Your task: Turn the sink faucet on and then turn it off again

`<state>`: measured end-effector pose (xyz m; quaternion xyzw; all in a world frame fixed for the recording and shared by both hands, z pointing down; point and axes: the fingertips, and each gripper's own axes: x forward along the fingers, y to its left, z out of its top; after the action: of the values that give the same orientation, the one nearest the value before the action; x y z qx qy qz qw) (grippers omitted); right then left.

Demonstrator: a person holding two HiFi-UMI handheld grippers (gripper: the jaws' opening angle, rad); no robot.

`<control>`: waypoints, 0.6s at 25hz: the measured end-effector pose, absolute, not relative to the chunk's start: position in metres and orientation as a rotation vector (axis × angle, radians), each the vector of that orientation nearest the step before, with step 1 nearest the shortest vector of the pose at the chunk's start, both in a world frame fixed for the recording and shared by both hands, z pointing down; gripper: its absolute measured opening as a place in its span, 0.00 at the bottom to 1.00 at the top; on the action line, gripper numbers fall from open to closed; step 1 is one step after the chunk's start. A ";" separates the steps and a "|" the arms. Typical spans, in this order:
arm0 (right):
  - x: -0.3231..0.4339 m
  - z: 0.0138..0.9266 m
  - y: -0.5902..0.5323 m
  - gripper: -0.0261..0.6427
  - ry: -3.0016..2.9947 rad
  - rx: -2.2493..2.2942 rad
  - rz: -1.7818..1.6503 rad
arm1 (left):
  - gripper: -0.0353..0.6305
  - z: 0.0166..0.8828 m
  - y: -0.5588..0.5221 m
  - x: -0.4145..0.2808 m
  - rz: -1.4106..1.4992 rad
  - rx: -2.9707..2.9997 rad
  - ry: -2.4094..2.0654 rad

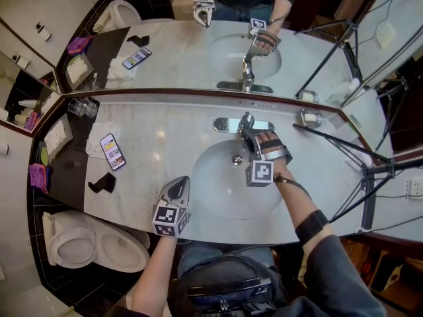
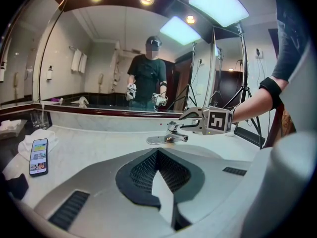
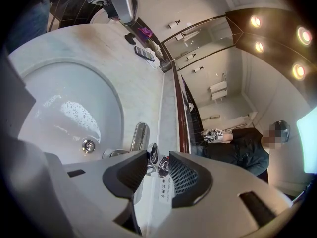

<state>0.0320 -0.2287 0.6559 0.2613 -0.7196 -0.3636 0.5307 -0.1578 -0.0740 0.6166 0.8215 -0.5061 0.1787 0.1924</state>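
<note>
The chrome faucet [image 1: 232,125] stands behind the white basin [image 1: 218,183], with its lever handle [image 1: 246,119] on top. My right gripper [image 1: 252,136] reaches over the basin to that handle. In the right gripper view the handle [image 3: 152,158] sits between the two pads of my right gripper [image 3: 157,165], which press on its sides; the spout [image 3: 140,135] and the drain [image 3: 88,145] lie below. I see no water stream. My left gripper [image 1: 177,189] hovers at the basin's near left rim, jaws together and holding nothing. The left gripper view shows the faucet [image 2: 167,138] and the right gripper [image 2: 190,119] ahead of it.
A phone [image 1: 112,151], a folded white towel [image 1: 98,139] and a black item [image 1: 102,182] lie on the marble counter's [image 1: 165,144] left part. Glasses [image 1: 82,107] stand by the mirror [image 1: 178,51]. A soap dish [image 1: 309,118] and tripod legs [image 1: 344,147] are at right. A toilet [image 1: 92,243] stands lower left.
</note>
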 end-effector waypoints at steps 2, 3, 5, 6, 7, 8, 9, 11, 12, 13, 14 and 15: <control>0.033 0.655 -0.230 0.29 -1.712 0.620 -0.861 | 0.05 0.616 -0.074 -0.159 0.505 2.306 -1.421; 0.034 0.654 -0.231 0.31 -1.708 0.616 -0.861 | 0.05 0.616 -0.073 -0.159 0.505 2.305 -1.423; 0.033 0.651 -0.232 0.33 -1.700 0.610 -0.867 | 0.05 0.616 -0.073 -0.160 0.505 2.304 -1.426; 0.032 0.651 -0.232 0.32 -1.699 0.608 -0.867 | 0.05 0.616 -0.073 -0.160 0.505 2.303 -1.426; 0.032 0.651 -0.232 0.32 -1.700 0.607 -0.863 | 0.05 0.617 -0.073 -0.160 0.504 2.304 -1.425; 0.031 0.651 -0.232 0.31 -1.705 0.607 -0.857 | 0.05 0.617 -0.073 -0.159 0.503 2.305 -1.424; 0.031 0.652 -0.232 0.31 -1.707 0.605 -0.855 | 0.05 0.617 -0.073 -0.158 0.501 2.306 -1.423; 0.031 0.651 -0.232 0.31 -1.707 0.599 -0.858 | 0.05 0.616 -0.074 -0.157 0.502 2.307 -1.423; 0.031 0.651 -0.232 0.31 -1.708 0.596 -0.856 | 0.05 0.616 -0.074 -0.157 0.503 2.307 -1.424; 0.031 0.651 -0.232 0.31 -1.710 0.595 -0.851 | 0.05 0.615 -0.074 -0.157 0.502 2.307 -1.425; 0.032 0.650 -0.233 0.31 -1.710 0.600 -0.847 | 0.05 0.615 -0.074 -0.158 0.502 2.307 -1.425; 0.033 0.648 -0.235 0.31 -1.710 0.610 -0.845 | 0.05 0.615 -0.074 -0.158 0.503 2.308 -1.425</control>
<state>0.0327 -0.2350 0.6478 0.2567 -0.7192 -0.3554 0.5391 -0.1578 -0.0739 0.6153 0.8213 -0.5071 0.1790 0.1904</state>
